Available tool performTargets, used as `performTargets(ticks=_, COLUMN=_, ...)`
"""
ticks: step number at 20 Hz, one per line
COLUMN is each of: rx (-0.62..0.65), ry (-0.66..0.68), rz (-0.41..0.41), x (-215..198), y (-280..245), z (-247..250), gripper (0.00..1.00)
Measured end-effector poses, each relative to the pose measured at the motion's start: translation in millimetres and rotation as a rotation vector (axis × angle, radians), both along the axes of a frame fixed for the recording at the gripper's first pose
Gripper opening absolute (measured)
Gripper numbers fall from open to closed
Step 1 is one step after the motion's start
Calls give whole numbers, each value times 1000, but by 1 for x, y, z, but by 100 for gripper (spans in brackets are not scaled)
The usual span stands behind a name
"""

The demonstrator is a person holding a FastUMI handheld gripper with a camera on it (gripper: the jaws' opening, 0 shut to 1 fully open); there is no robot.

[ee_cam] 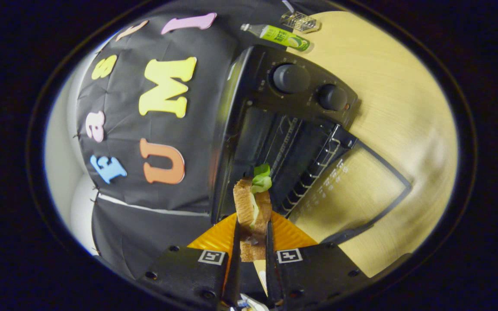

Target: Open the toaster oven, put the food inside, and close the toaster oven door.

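Tongs (252, 242) rolled sideways, both fingers (237, 246) clamped near-parallel on a sandwich (251, 211), tips pointing forward

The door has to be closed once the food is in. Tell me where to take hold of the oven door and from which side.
Take the handle bar along the free edge of the open door, coming from its outer side, away from the toaster oven. The door lies folded flat, hinged at the cavity, so that far edge probably swings easiest. The hand-held gripper is shut on the sandwich, so place that first.

A green bottle (282, 36) lies near a clear container (300, 20) on the wooden table (404, 99).
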State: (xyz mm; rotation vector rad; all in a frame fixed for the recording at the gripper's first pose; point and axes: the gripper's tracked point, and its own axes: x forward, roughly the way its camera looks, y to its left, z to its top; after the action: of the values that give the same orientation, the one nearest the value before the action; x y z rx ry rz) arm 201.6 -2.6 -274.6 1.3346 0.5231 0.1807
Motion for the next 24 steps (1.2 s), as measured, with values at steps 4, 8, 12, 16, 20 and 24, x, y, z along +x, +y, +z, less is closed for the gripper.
performTargets(ticks=4, rx=71, ry=-23, rz=-120, x=45, y=-11, z=-17, gripper=30)
performTargets(ticks=8, rx=87, ry=-29, rz=-216, x=65, y=-7, z=-24, gripper=32)
performTargets(ticks=12, rx=58, ry=-19, rz=-217, x=72, y=11, z=-25, gripper=43)
performTargets(ticks=16, rx=-66, ry=39, rz=-139, x=68, y=23, z=-29, gripper=68)
performTargets(ticks=20, rx=-274, ry=111, rz=-51, x=53, y=23, z=-35, gripper=86)
performTargets(ticks=24, rx=-603, ry=170, rz=80, x=36, y=21, z=-42, gripper=92)
